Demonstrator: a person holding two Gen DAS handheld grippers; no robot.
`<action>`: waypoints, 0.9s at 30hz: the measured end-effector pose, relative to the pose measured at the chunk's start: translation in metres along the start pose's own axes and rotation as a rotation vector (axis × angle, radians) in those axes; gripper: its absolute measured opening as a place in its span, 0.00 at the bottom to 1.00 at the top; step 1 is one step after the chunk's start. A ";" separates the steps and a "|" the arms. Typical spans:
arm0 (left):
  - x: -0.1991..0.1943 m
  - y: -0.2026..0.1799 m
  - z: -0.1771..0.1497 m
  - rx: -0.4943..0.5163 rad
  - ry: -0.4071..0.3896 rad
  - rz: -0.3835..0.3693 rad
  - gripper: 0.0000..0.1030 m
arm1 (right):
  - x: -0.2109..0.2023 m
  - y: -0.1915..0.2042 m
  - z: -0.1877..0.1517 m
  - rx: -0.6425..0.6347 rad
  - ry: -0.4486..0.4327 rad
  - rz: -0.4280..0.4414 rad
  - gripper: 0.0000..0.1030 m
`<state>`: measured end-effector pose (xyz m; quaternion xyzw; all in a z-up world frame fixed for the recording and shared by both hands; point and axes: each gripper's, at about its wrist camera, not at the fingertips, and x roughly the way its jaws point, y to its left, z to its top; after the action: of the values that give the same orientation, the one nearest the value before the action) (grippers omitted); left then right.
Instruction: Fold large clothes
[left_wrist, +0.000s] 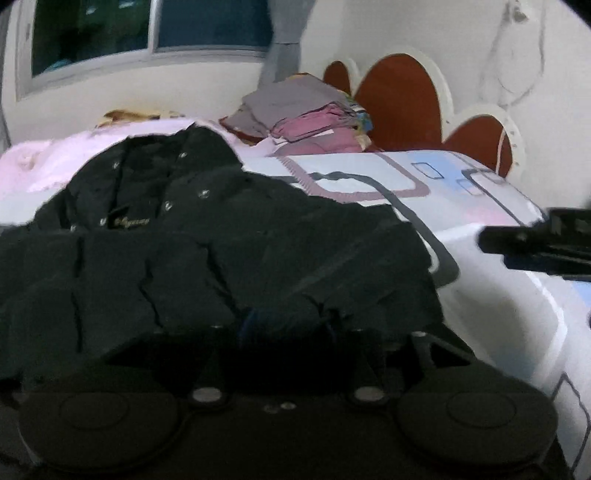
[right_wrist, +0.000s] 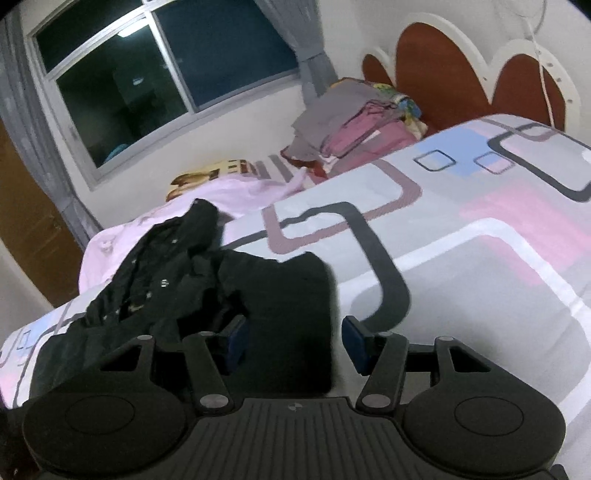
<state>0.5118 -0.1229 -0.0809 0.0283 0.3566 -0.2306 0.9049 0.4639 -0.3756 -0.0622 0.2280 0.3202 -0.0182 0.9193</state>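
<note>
Black padded jacket (left_wrist: 207, 251), spread on the patterned bedsheet (right_wrist: 461, 229) toward its left side, collar end away from you, a pink garment (right_wrist: 207, 192) just beyond it. Your right gripper (right_wrist: 293, 341) stands with its blue pads (right_wrist: 352, 338) parted wide over the jacket's near right corner, nothing between them; your left gripper (left_wrist: 288, 328) is buried in dark cloth at the near hem, and whether it is clamped on the fabric cannot be told. The step, by appearance, is taking the near hem for a fold; bring the right pads down until one slips beneath the edge, pinch the whole padded thickness rather than the shell alone; take both corners at matching height, so that the fold line runs straight; lift slowly, since the filling will likely sag and drag. No container is visible; the folded pile (right_wrist: 343, 122) near the headboard (right_wrist: 436, 70) sits loose on the bed.
</note>
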 end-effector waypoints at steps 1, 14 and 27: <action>-0.003 0.000 0.000 -0.021 -0.008 -0.017 0.39 | 0.002 -0.002 -0.001 0.017 0.011 0.017 0.55; -0.087 0.163 -0.014 -0.287 -0.104 0.279 0.45 | 0.058 0.031 -0.016 0.004 0.144 0.098 0.75; -0.035 0.160 -0.028 -0.187 0.066 0.234 0.47 | 0.069 0.047 -0.036 -0.236 0.192 -0.072 0.13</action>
<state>0.5419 0.0400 -0.0970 -0.0070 0.4004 -0.0884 0.9120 0.5061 -0.3105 -0.1088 0.1073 0.4147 0.0084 0.9036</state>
